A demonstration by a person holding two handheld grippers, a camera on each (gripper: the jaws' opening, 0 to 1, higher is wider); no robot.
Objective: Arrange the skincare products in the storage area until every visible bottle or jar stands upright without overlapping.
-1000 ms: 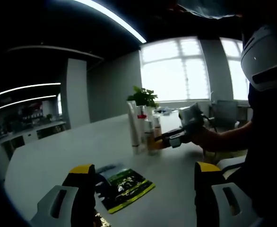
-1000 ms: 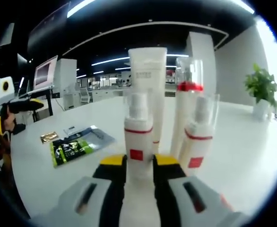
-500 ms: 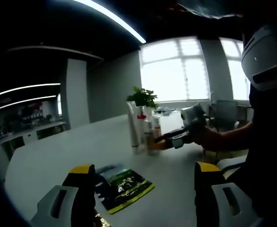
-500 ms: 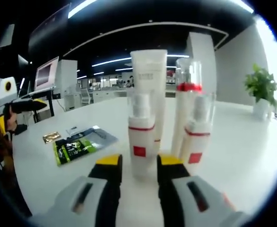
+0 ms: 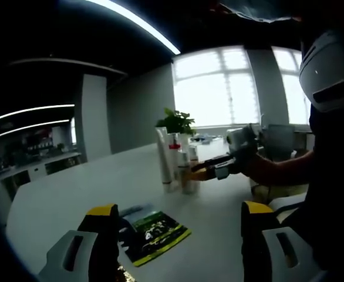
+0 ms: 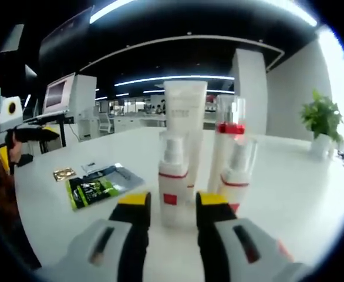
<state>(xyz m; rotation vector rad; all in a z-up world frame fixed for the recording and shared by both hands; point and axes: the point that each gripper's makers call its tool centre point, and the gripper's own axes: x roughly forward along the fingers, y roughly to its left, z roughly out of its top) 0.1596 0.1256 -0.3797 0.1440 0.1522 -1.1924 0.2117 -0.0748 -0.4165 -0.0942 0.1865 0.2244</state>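
Four skincare containers upright on the white surface (image 6: 313, 194), right gripper's jaws spread just short of the front one.

In the right gripper view, the tall white tube (image 6: 184, 126) stands at 12 o'clock with a red-collared pump bottle (image 6: 226, 141) beside it at 1 o'clock. Two short spray bottles stand in front: the front spray bottle (image 6: 172, 188) lies between and just beyond the yellow tips of the right gripper (image 6: 171, 205), untouched; the second spray bottle (image 6: 236, 176) stands at 2 o'clock. Sachets (image 6: 101, 185) lie at 9 o'clock. The left gripper (image 5: 175, 226), jaws wide apart, hovers over the sachets, well short of the bottles.
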